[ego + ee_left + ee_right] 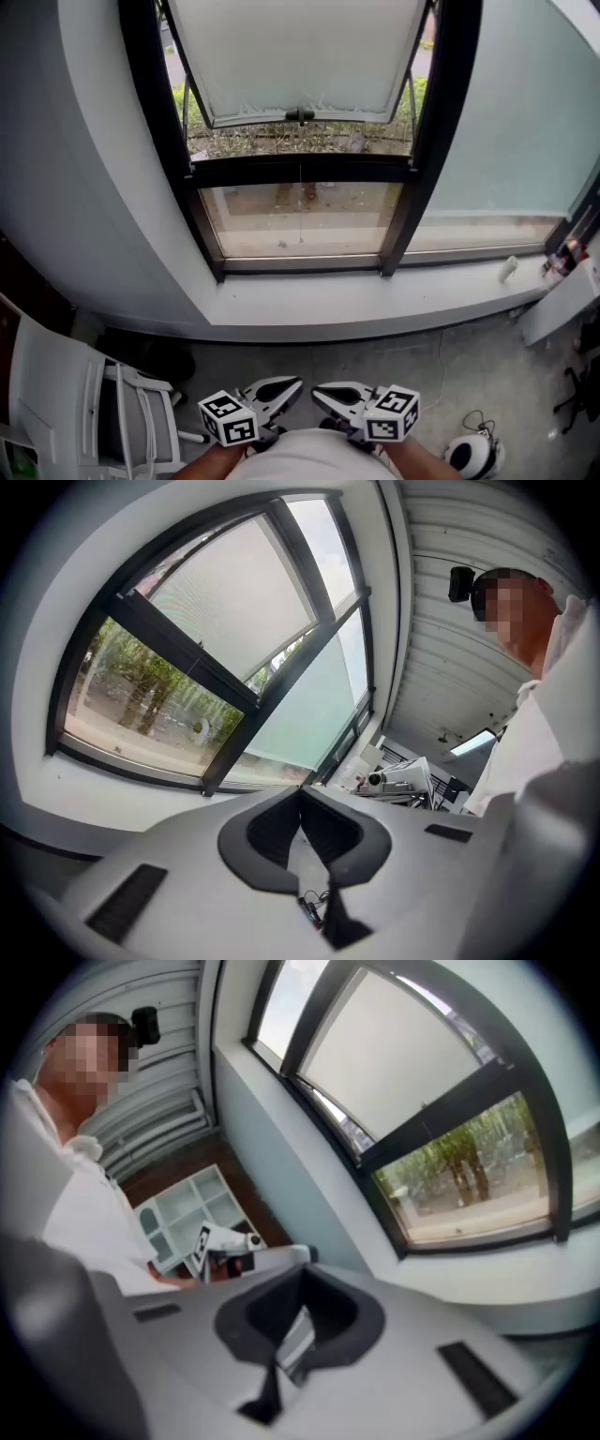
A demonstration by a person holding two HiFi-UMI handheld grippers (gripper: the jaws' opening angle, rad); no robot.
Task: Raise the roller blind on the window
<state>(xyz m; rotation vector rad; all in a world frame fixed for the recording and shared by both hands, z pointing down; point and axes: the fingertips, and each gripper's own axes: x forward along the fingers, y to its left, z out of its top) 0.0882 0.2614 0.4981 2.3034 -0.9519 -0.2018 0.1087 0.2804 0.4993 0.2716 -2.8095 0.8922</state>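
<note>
We look steeply down on the window (302, 171) from well back in the head view. Its sill (375, 305) runs across the middle, and the left gripper (292, 386) and right gripper (321, 394) sit at the bottom edge, farthest from the window. Our left gripper view looks along its own jaws, tilted, with the window at upper left. Our right gripper view mirrors it, with the window at upper right. All three views share the window, and both gripper views also catch the person (553, 724) on the side away from the window.
</note>
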